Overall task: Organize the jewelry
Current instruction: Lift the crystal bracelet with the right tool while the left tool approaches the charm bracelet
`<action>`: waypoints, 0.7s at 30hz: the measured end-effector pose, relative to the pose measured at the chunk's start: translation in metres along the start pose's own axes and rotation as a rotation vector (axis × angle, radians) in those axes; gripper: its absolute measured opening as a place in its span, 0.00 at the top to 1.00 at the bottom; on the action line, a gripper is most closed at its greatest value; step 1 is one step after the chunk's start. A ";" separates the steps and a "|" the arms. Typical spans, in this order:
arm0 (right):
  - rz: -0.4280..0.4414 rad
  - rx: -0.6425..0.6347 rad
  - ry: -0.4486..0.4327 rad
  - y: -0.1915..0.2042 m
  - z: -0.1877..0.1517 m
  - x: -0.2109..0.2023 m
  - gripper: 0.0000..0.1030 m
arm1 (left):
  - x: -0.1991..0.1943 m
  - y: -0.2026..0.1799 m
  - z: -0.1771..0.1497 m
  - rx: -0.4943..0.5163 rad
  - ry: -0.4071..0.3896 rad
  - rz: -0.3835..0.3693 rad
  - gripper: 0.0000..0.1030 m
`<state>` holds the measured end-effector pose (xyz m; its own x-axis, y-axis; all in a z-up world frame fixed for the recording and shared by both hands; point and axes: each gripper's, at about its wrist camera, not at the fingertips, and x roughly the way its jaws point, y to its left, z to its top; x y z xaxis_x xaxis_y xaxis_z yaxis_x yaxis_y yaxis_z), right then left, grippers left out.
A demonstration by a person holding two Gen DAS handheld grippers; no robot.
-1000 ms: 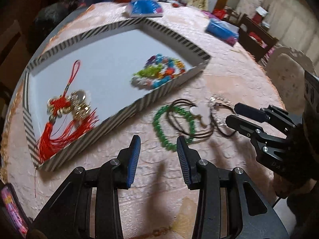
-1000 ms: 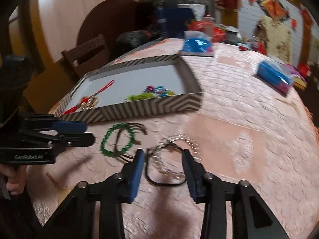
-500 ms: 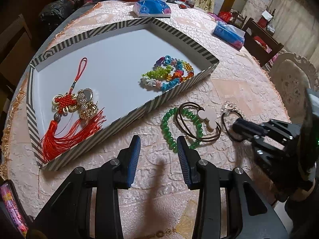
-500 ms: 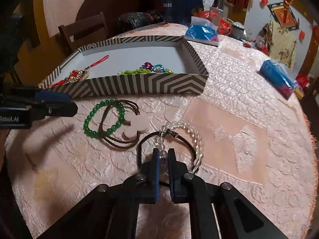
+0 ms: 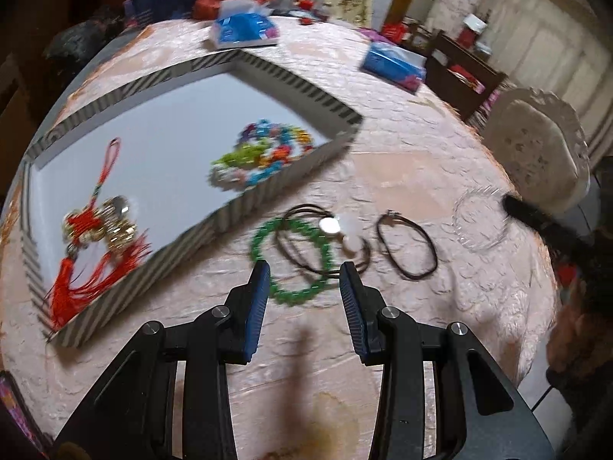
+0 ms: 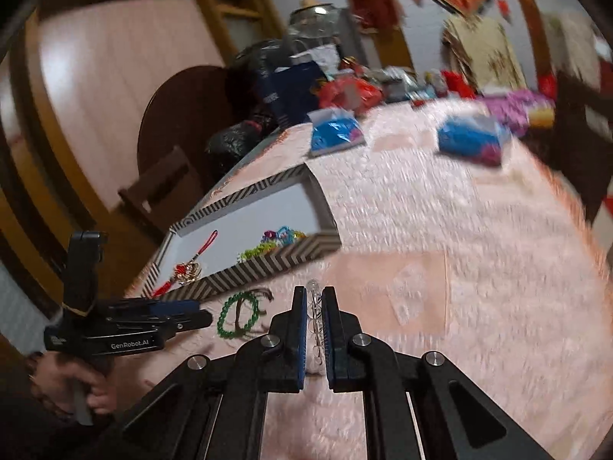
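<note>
My right gripper (image 6: 314, 295) is shut on a clear bead bracelet (image 6: 313, 306) and holds it above the table; in the left wrist view the bracelet (image 5: 479, 222) hangs from that gripper at the right. My left gripper (image 5: 302, 272) is open and empty, just above a green bead bracelet (image 5: 291, 257) and a brown cord necklace with white discs (image 5: 337, 230). A black cord bracelet (image 5: 406, 249) lies on the cloth to their right. The striped tray (image 5: 287, 176) holds a colourful bead string (image 5: 264, 157) and a red tassel charm (image 5: 95, 237).
Blue packets (image 5: 245, 28) (image 5: 394, 63) lie on the far part of the pink tablecloth. A white carved chair (image 5: 536, 153) stands at the table's right edge. Clutter crowds the far end of the table (image 6: 364, 84).
My right gripper shut on the clear bead bracelet and lifted it off the table, leaving the black cord bracelet behind. My left gripper has moved a little forward over the green bracelet.
</note>
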<state>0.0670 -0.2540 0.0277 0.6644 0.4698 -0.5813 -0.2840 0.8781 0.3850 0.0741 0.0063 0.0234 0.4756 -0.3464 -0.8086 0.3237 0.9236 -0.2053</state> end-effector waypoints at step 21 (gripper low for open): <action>0.018 0.092 0.136 -0.029 -0.053 0.038 0.93 | 0.048 -0.030 0.014 0.086 0.017 -0.056 0.64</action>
<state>0.0639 -0.2572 -0.0432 0.5580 0.4991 -0.6630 -0.2269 0.8602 0.4566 0.0987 -0.0403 -0.0017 0.4414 -0.3937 -0.8063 0.4186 0.8852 -0.2030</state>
